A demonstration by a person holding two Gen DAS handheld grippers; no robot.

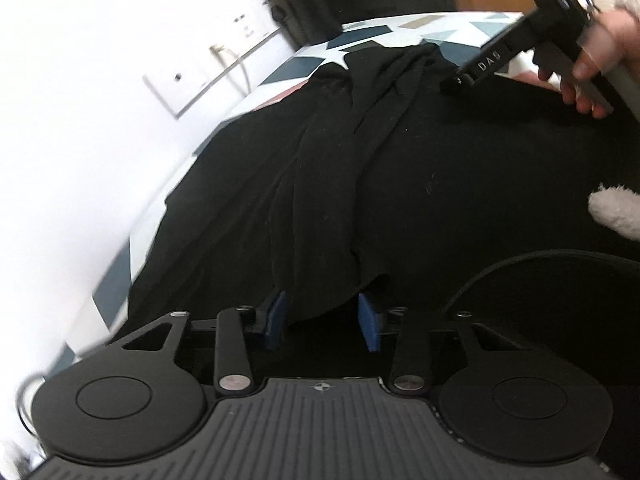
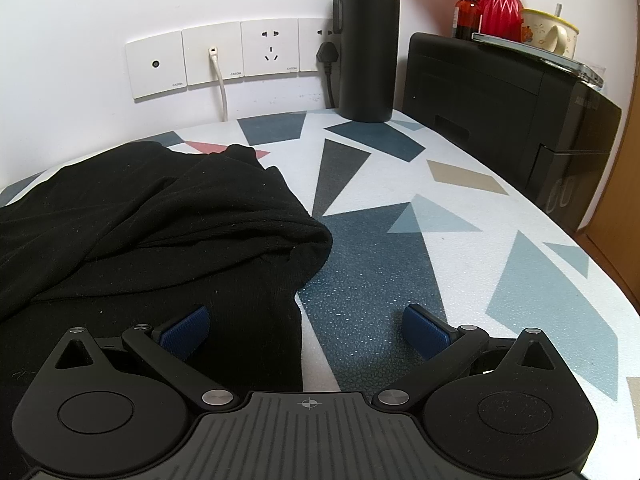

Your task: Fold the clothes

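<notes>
On the patterned table (image 2: 400, 184), black garment (image 2: 140, 220) lies bunched.

The black garment (image 2: 152, 216) at the left of the frame is soft matt knit cloth flecked with lint. The tabletop (image 2: 380, 280) under it has a fine pebbled, faintly sparkling finish. At upper centre the black flask (image 2: 366, 48) is matt with a polished metal band. The red vase (image 2: 502, 4), upper right, is glossy and ribbed. Gripper pads (image 2: 188, 330) look like textured blue rubber.
</notes>
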